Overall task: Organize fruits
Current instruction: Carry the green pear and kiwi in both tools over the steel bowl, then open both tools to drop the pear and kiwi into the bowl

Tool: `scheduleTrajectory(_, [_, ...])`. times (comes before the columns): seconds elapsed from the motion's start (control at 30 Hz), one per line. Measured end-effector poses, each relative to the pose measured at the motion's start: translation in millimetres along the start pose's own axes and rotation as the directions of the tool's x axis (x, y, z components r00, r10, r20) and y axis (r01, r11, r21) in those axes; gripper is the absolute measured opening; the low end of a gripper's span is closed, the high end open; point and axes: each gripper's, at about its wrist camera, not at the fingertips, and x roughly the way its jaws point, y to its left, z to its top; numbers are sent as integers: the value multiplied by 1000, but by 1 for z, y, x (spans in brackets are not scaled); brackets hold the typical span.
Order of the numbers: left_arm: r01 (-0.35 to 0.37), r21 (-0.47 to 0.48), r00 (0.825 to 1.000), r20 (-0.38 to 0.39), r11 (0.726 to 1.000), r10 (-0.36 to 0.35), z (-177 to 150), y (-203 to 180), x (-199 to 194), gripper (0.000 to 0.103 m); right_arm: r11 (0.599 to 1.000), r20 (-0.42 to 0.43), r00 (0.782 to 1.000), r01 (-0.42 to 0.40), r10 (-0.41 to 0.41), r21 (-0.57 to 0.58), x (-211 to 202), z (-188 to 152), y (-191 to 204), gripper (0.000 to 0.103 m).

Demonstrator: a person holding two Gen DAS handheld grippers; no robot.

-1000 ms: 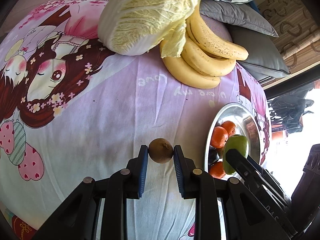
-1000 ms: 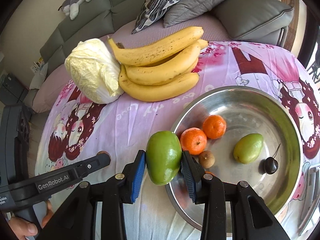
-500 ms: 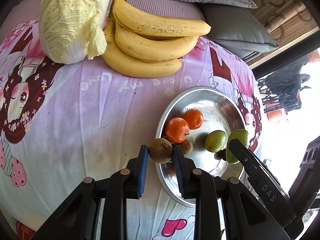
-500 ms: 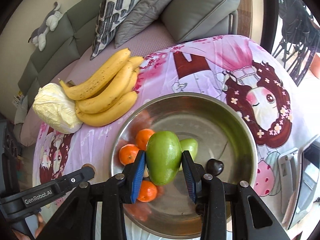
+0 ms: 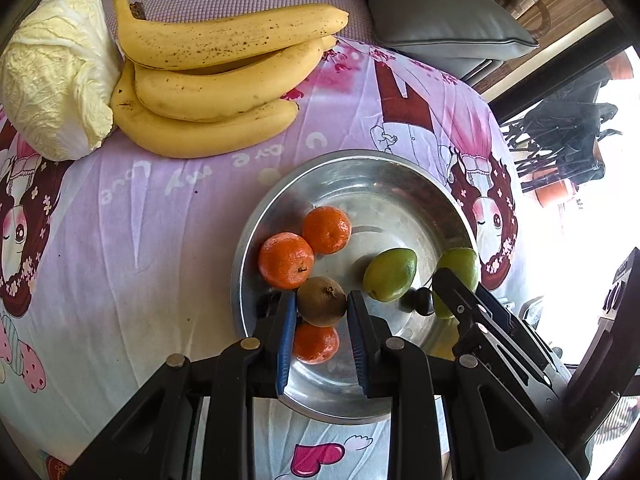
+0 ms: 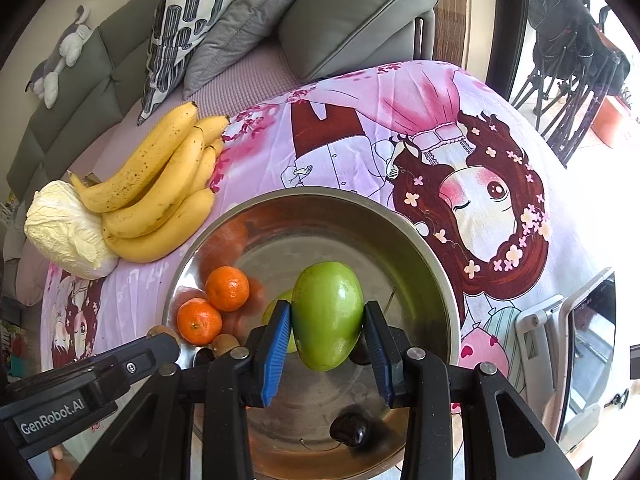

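Observation:
A steel bowl sits on the pink cartoon cloth. It holds three oranges, a small green fruit and a dark cherry. My left gripper is shut on a brown kiwi, held over the bowl's near-left side above an orange. My right gripper is shut on a large green mango, held over the bowl's middle. The mango also shows in the left wrist view.
A bunch of bananas and a napa cabbage lie on the cloth to the far left of the bowl. Grey sofa cushions are behind. A phone on a stand is right of the bowl.
Both grippers have moved right and forward, over the bowl. The kiwi went from above the cloth to above the bowl's left side. The mango went from the rim to the middle.

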Motion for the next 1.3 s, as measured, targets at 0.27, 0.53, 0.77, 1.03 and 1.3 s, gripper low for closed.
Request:
scheduleTrajectory(0.27, [-9,4,1000,-27,1000,10,4,-9,11,27,1000,-32,999,8,-8,10,8,0,-4,40])
scheduleTrajectory(0.53, [-24,14,999,-41,1000,25,10,-20,21,27,999,-47,999,-2,4,39,14,0,-12,40])
scheduleTrajectory(0.77, [-28,14,997,-68,999,29,11,-23,32,27,999,-79,997,6,-3,42,23,0,-12,40])
scheduleTrajectory(1.03, [-42,-1,996,-83,999,41,15,-22,39,27,999,-88,996,14,-10,44,27,1,-12,40])
scheduleTrajectory(1.3, [-37,-18,996,-87,999,35,11,-20,38,29,999,-85,996,23,-18,48,23,0,-10,41])
